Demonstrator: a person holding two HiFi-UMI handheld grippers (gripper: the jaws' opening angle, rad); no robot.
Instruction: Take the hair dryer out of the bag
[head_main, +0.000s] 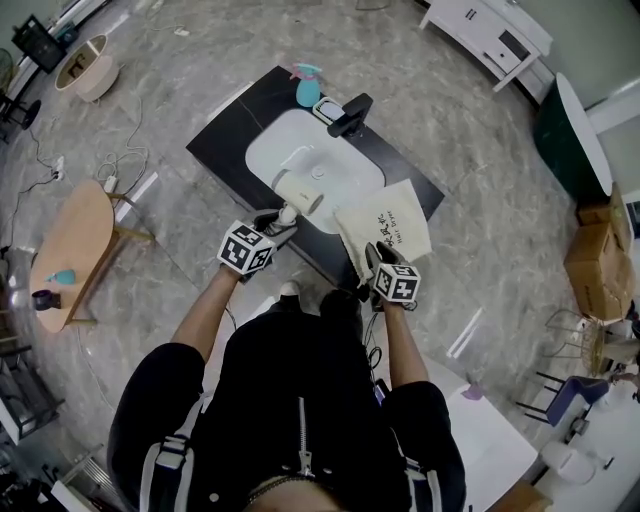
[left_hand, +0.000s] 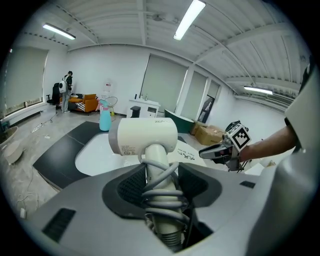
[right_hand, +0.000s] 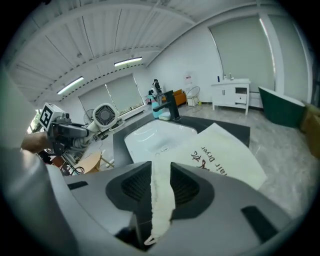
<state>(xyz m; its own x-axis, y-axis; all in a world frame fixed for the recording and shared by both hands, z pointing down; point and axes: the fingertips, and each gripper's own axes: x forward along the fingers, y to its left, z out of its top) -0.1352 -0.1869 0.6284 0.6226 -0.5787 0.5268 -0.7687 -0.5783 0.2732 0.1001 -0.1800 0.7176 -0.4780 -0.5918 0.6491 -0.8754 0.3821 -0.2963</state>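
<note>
The person's black-clad torso (head_main: 300, 400) fills the bottom of the head view, with both forearms reaching forward to two grippers, one in each hand. The left gripper (head_main: 281, 221) has its jaws standing fairly wide and closed on the handle of the single white hair dryer (left_hand: 142, 136). The grey cord is coiled round that handle between the pads. The dryer is fully clear of the bag and is held up over the near edge of the one white basin (head_main: 330, 160), its barrel lying crosswise. The right gripper (right_hand: 161, 187) has its jaws drawn narrow, pinching the rumpled top edge of the one cream cloth bag (head_main: 392, 225). The bag hangs out flat beyond the jaws, with its dark lettering showing, just right of the dryer and not touching it. The basin is set in a black counter (head_main: 225, 145), which carries one black faucet (head_main: 350, 115) and one teal spray bottle (head_main: 307, 88) at its far side. One wooden side table (head_main: 75, 250) stands well apart on the left.
</note>
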